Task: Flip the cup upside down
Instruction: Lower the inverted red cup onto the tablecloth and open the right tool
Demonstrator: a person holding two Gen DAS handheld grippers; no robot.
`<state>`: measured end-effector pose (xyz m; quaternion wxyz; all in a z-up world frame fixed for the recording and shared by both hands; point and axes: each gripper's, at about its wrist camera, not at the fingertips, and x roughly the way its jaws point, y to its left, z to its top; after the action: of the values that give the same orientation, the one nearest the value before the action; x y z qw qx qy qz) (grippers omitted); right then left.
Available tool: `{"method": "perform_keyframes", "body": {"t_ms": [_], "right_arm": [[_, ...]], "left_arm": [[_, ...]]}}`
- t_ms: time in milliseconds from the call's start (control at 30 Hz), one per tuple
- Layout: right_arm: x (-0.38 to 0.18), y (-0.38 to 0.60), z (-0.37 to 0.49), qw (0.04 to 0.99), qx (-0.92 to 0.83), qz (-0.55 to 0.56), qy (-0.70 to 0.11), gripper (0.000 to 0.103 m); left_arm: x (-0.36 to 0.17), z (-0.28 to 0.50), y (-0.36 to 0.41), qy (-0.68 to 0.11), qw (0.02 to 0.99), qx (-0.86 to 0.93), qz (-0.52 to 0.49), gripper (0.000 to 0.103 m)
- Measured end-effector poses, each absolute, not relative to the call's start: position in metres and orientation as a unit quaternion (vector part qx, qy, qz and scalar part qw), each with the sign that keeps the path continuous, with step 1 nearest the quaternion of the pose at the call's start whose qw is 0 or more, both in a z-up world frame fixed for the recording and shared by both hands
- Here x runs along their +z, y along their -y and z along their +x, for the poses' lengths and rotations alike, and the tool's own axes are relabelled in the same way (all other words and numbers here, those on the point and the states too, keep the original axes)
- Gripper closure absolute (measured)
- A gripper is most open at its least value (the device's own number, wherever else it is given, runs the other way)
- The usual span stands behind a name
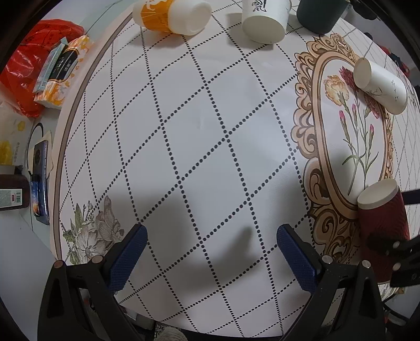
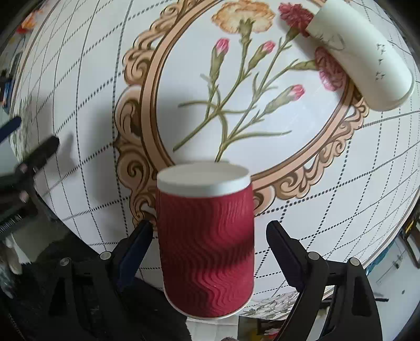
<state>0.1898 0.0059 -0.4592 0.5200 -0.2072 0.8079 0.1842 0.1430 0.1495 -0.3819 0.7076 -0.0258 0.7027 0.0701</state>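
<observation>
A dark red ribbed paper cup [image 2: 207, 246] stands upside down on the table, white base up, between the open fingers of my right gripper [image 2: 210, 236]. The left finger is close to the cup's side, the right finger stands apart. In the left wrist view the same cup [image 1: 380, 225] is at the right edge with the right gripper beside it. My left gripper [image 1: 211, 245] is open and empty above bare table.
A white paper cup [image 2: 359, 60] lies on its side on the flower print, also seen in the left wrist view [image 1: 380, 84]. At the far edge are an orange-banded cup [image 1: 170, 15] on its side, a white cup [image 1: 265, 21] and a dark green cup [image 1: 320, 15]. Boxes and a red bag [image 1: 34, 68] lie left of the table.
</observation>
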Motion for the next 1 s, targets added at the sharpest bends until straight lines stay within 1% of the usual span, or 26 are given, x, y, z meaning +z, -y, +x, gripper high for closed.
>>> {"method": "perform_keyframes", "body": {"t_ms": [200,267,367,600,700,733,867,900,1000], "right_arm": [[-0.454,0.002,0.219,0.535,0.176,-0.195,-0.803,0.013],[-0.456,0.006,0.224,0.538,0.175,-0.194,-0.801,0.014],[-0.462,0.008,0.231,0.541,0.175,-0.190,-0.800,0.033],[-0.459,0.032,0.212,0.579,0.179,-0.171,-0.777,0.034],[-0.444,0.045,0.208,0.612,0.181,-0.142,-0.756,0.034],[-0.428,0.052,0.199,0.626,0.182,-0.130,-0.747,0.034],[-0.391,0.095,0.198,0.714,0.177,-0.080,-0.673,0.034],[-0.375,0.093,0.192,0.731,0.174,-0.072,-0.656,0.034],[-0.354,0.093,0.184,0.778,0.155,-0.049,-0.607,0.034]], "left_arm": [[-0.388,0.150,-0.139,-0.707,0.704,0.065,-0.016,0.002],[-0.389,0.151,-0.135,-0.708,0.704,0.063,-0.012,0.002],[-0.390,0.152,-0.129,-0.709,0.703,0.060,-0.005,0.002],[-0.391,0.156,-0.105,-0.709,0.703,0.055,0.003,0.002],[-0.387,0.158,-0.102,-0.707,0.705,0.054,0.003,0.002],[-0.386,0.158,-0.102,-0.706,0.706,0.053,0.002,0.002],[-0.385,0.164,-0.102,-0.709,0.703,0.054,-0.008,0.002],[-0.384,0.164,-0.105,-0.710,0.702,0.054,-0.011,0.002],[-0.384,0.168,-0.108,-0.711,0.701,0.056,-0.014,0.002]]}}
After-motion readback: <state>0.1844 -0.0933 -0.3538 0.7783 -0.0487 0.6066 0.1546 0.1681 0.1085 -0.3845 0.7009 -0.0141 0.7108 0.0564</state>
